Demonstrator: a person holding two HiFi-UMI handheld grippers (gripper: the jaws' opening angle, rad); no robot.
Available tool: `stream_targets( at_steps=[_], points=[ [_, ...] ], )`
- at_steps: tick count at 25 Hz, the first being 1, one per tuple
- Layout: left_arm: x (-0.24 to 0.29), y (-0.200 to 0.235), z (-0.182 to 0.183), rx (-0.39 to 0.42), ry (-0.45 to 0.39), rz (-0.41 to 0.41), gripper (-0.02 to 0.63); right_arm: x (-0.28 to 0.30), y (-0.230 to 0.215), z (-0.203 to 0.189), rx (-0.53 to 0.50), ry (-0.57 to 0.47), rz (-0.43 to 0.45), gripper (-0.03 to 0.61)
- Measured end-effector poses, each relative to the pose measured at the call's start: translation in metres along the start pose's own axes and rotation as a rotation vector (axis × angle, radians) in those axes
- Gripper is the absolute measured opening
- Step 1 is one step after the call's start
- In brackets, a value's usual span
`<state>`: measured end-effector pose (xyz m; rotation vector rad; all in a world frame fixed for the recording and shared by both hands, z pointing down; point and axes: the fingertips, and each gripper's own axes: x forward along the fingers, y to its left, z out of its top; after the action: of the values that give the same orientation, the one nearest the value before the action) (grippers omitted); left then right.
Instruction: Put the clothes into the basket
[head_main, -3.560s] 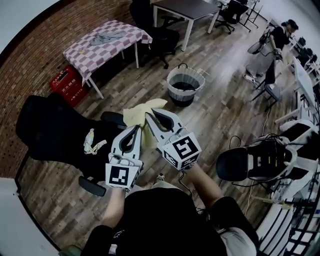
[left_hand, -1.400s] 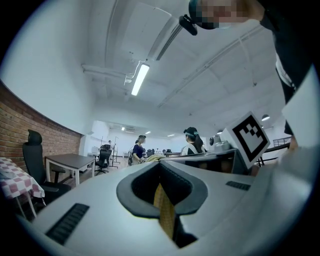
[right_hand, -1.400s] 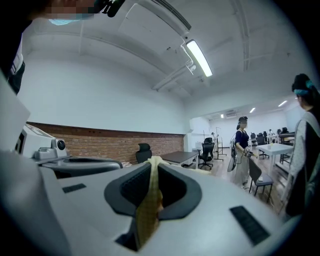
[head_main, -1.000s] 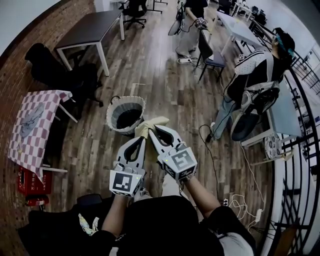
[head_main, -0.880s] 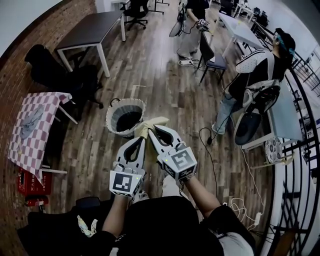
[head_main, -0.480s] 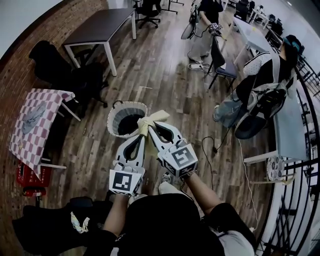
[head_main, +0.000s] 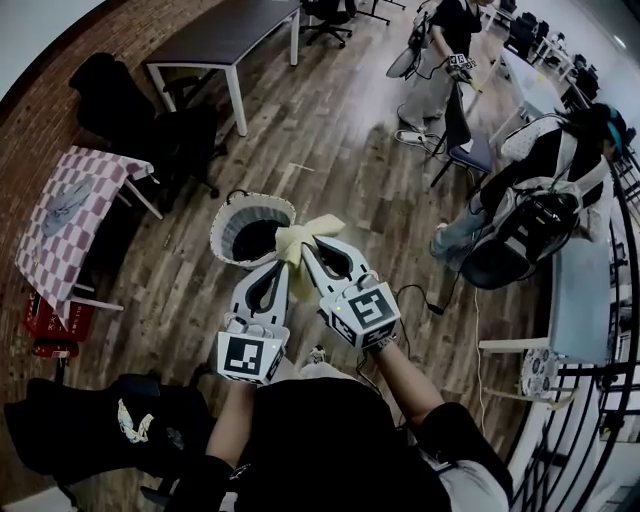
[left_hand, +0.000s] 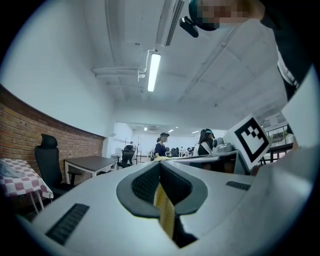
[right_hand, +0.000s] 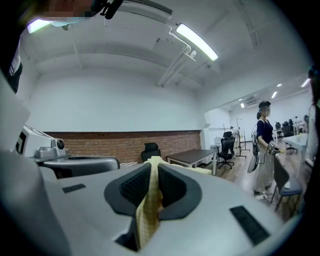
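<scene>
Both grippers have travelled with the yellow cloth (head_main: 303, 236) from the black chair (head_main: 70, 432), where it hung a few seconds ago, across the wooden floor (head_main: 330, 130) to the basket (head_main: 222, 215), which now stands right in front of them. The left gripper (head_main: 282, 263) and right gripper (head_main: 309, 248) point level, side by side, and each one's jaws are clenched on a fold of the cloth; a strip of it shows pinched between the pads in both gripper views. The cloth bunches past the jaw tips and overlaps the basket's near right rim in the head view; whether it touches the rim I cannot tell. The basket's inside looks dark.

Left of the basket stands a checked worktop (head_main: 95, 175) with a grey garment (head_main: 66, 196) lying on it, and a red crate (head_main: 44, 326) sits below it. A dark table (head_main: 235, 25) and an office chair (head_main: 112, 92) stand further off. To the right, well apart, are two people (head_main: 545, 185) among desks, and a cable (head_main: 425, 298) trails over the floor near the right gripper. Nothing lies between the jaws and the basket.
</scene>
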<state>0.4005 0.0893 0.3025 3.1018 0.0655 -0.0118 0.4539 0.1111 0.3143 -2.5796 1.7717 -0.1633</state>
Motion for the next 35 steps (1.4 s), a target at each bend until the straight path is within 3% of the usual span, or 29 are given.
stream_targets(
  at_steps=[9,16,28,35],
  points=[
    [0.025,0.031,-0.014,-0.024,0.001,0.06,0.014,0.039,-0.015,-0.014,0.02,0.041,0.064,0.048],
    [0.063,0.058,-0.024,-0.054,-0.003,0.063,0.014,0.077,-0.036,-0.02,0.014,0.088,0.082,0.048],
    [0.118,0.16,-0.038,-0.084,0.008,0.104,0.014,0.186,-0.065,-0.025,0.003,0.134,0.073,0.048],
    [0.14,0.193,-0.044,-0.085,0.031,0.086,0.014,0.23,-0.077,-0.029,0.016,0.137,0.052,0.048]
  ],
)
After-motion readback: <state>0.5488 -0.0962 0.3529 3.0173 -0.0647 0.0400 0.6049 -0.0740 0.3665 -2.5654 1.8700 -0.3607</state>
